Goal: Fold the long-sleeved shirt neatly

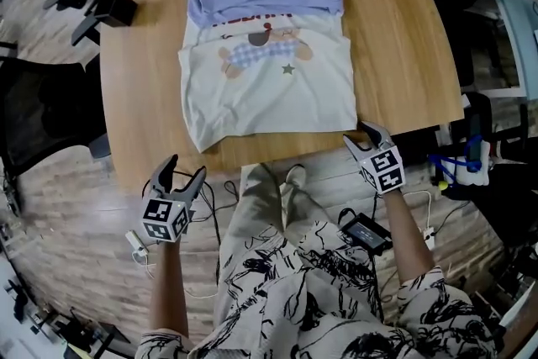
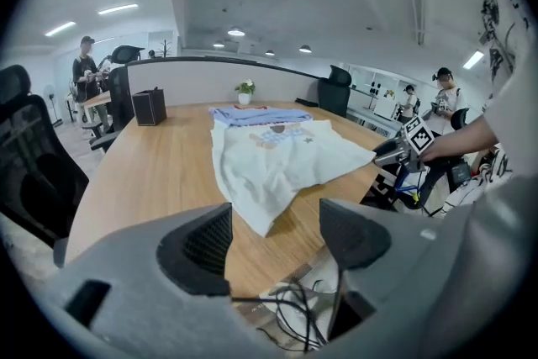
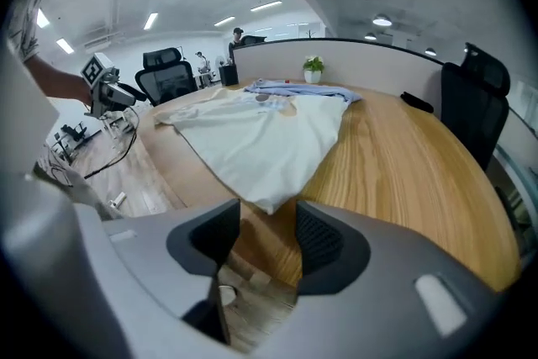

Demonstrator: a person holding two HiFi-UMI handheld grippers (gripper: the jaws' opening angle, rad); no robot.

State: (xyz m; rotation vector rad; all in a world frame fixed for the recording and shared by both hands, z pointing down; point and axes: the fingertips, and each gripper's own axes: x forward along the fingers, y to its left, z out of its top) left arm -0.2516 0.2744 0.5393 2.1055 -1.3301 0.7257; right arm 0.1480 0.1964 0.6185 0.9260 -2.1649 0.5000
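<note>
**Shirt half-folded on the table, both grippers down at the near edge**

So the long-sleeved shirt is lying flat on the round wooden table. Its collar points at the far edge, the purple sleeves are folded across the chest, and the hem sits right along the near edge.

The right gripper is at the shirt's near right hem corner. Its jaws are spread, with the corner of the cloth just at the tips, and the pads aren't pinching it.

The left gripper hangs off the near left edge of the table. Its jaws are also spread, with nothing between them, well clear of the cloth.
</note>
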